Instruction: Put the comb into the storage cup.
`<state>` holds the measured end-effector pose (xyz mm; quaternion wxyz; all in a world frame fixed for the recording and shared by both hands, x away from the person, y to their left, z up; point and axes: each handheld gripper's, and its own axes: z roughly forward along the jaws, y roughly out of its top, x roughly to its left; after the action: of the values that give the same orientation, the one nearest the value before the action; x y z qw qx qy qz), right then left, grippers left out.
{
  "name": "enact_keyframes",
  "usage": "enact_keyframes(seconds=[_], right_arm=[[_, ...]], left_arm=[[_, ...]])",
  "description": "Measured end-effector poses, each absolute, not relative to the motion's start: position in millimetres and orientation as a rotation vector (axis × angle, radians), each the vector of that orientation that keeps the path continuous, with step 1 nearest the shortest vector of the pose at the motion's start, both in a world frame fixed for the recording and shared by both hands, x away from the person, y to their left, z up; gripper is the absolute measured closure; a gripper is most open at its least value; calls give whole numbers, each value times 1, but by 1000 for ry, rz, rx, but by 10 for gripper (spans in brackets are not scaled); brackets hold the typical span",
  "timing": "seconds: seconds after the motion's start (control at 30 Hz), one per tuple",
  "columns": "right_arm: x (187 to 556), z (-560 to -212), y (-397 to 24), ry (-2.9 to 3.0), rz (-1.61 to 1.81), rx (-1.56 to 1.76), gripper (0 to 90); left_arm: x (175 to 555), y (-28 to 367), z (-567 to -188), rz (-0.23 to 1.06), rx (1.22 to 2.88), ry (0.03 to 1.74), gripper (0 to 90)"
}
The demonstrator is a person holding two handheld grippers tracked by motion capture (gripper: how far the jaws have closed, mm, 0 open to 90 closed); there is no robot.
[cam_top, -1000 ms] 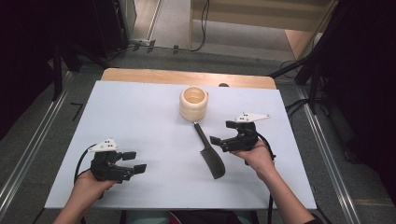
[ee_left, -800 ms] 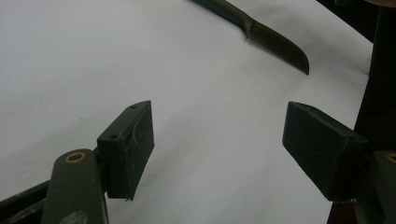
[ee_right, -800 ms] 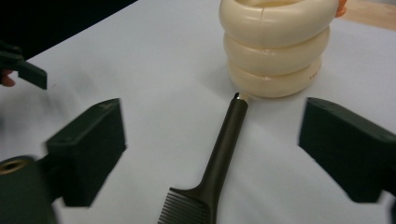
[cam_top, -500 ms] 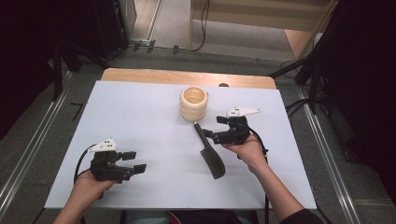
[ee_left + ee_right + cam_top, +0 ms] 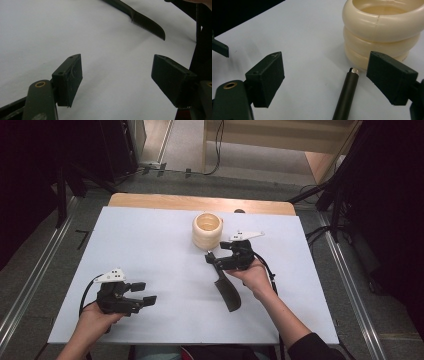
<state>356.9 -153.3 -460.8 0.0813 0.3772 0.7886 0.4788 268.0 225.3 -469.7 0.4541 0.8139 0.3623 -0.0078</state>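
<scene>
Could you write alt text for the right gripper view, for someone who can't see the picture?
Two black gripper fingers stand wide open over a white table, with the end of a dark handle lying between them, nearer the right-hand one. Just beyond the handle's tip stands a cream ribbed cup.

Your left gripper (image 5: pixel 116 82) hangs low over the smooth white table surface (image 5: pixel 50 32), its two black rectangular jaws spread wide with nothing between them. Beyond them, toward the top of your view, lies a dark, curved comb-like tool with fine teeth along one edge (image 5: pixel 147 22), flat on the white surface and well apart from the jaws. A black upright part (image 5: pixel 202 42) crosses the right edge; you cannot tell what it is.
</scene>
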Motion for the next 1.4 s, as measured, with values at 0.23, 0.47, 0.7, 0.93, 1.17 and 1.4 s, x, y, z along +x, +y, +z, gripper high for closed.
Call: enact_keyframes(seconds=[0.23, 0.47, 0.7, 0.93, 1.17, 1.4], right_arm=[[360, -466, -148, 2372, 1411, 1115, 213], [359, -470, -148, 2402, 1364, 1080, 753], [365, -487, -148, 2517, 1318, 1110, 876], [372, -502, -142, 2576, 1235, 1102, 876], [376, -511, -140, 2605, 1172, 1129, 876], [380, -513, -145, 2605, 1158, 1157, 876]], left_arm=[[268, 226, -470, -18, 2007, 897, 257], [268, 226, -469, -15, 2005, 895, 257], [268, 226, -469, -13, 2005, 892, 258], [268, 226, -469, -13, 2010, 892, 258], [268, 226, -469, -14, 2010, 888, 258], [268, 226, -469, -15, 2011, 887, 258]])
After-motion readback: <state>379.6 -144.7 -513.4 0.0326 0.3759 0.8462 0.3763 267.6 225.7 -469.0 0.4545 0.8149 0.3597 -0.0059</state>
